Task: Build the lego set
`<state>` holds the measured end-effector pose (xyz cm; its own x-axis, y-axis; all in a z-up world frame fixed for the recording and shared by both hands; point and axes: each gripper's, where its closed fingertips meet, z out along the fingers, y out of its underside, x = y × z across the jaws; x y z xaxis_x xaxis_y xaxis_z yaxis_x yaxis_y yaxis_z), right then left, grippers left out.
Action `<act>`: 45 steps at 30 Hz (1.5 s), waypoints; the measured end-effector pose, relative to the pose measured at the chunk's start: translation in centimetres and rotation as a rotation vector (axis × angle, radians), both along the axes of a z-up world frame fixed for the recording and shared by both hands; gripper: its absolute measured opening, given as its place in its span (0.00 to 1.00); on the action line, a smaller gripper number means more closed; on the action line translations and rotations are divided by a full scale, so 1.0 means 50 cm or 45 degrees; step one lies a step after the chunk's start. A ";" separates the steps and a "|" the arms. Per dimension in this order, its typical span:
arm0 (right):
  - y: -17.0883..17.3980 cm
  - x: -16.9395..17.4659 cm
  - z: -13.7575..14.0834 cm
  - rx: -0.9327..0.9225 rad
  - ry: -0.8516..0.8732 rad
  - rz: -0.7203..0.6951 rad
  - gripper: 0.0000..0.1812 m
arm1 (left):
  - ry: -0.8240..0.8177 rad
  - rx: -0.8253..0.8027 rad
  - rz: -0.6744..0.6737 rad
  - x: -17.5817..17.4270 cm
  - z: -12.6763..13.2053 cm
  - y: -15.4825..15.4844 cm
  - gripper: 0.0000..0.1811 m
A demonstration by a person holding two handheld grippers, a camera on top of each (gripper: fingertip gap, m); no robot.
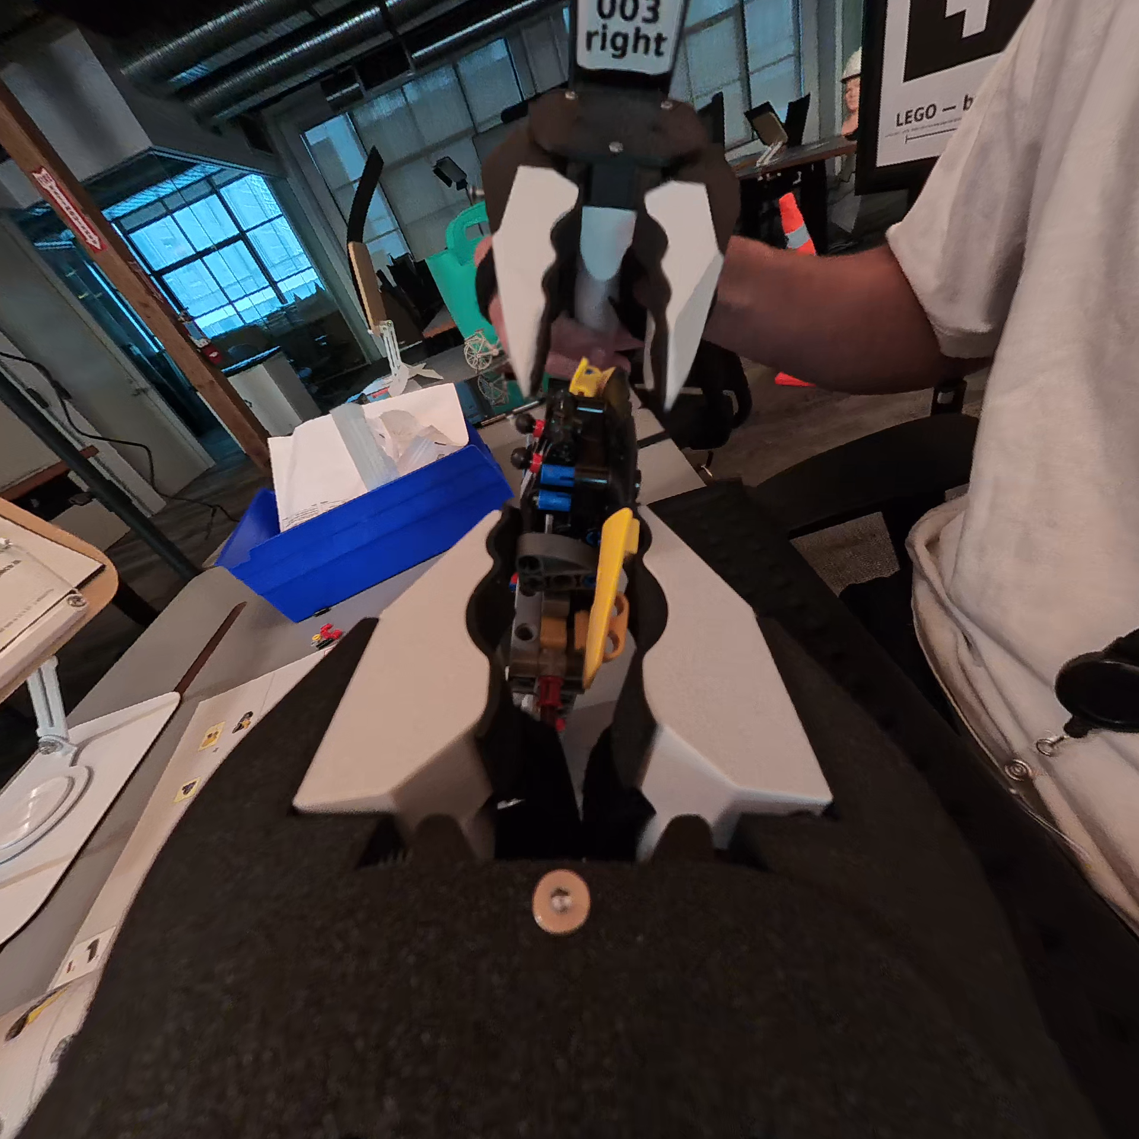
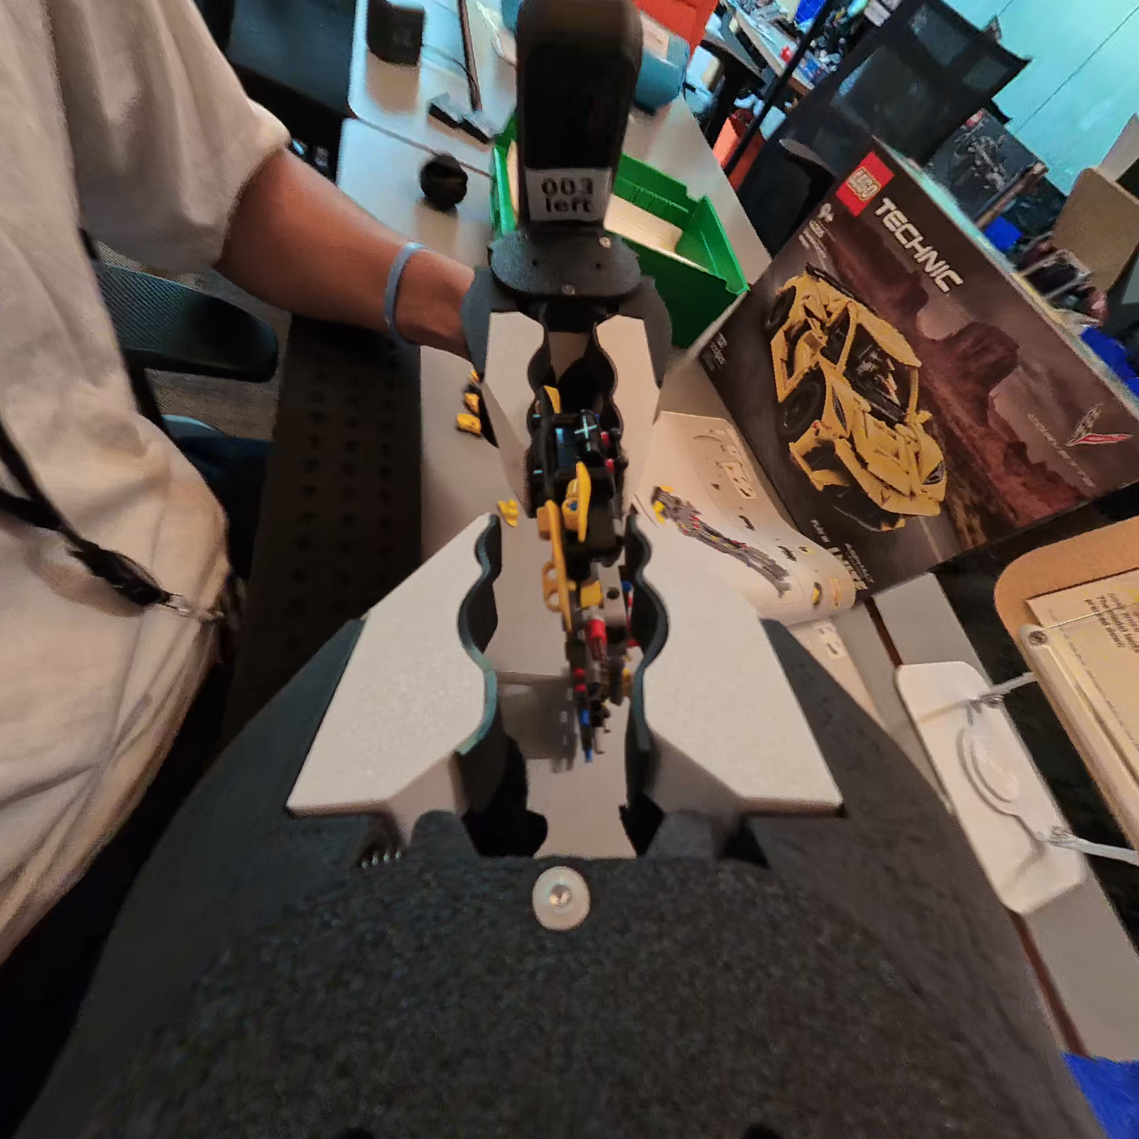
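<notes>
Left tongs [image 1: 570, 524] pinch the lego model [image 1: 570, 555]; right tongs [image 2: 564, 530] spread, its near end blurred.

A converted industrial loft is serving as a workshop: exposed ducts [image 1: 259, 55] are running beneath the ceiling, factory windows [image 1: 216, 259] are glowing behind a timber post [image 1: 123, 271], and parts bins [image 1: 370, 524] are crowding grey worktables [image 2: 394, 142].

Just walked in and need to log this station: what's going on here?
A person is building a Lego car, holding a two-finger tool in each hand. The left tool grips one end of the part-built black, grey and yellow Lego assembly, held in the air above the table. The right tool faces it at the other end; its grip is unclear.
</notes>
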<state>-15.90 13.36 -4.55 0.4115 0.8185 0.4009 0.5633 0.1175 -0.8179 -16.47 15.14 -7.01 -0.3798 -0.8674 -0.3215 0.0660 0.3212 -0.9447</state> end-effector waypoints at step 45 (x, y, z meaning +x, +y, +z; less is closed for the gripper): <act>-0.040 -0.036 -0.058 0.016 0.031 0.042 0.18 | 0.007 0.142 -0.131 -0.014 -0.038 -0.058 0.18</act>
<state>-17.71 11.34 -7.43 0.3939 0.8268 0.4016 0.5387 0.1464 -0.8297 -17.16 12.25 -8.93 -0.4666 -0.7828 -0.4116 0.0989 0.4162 -0.9039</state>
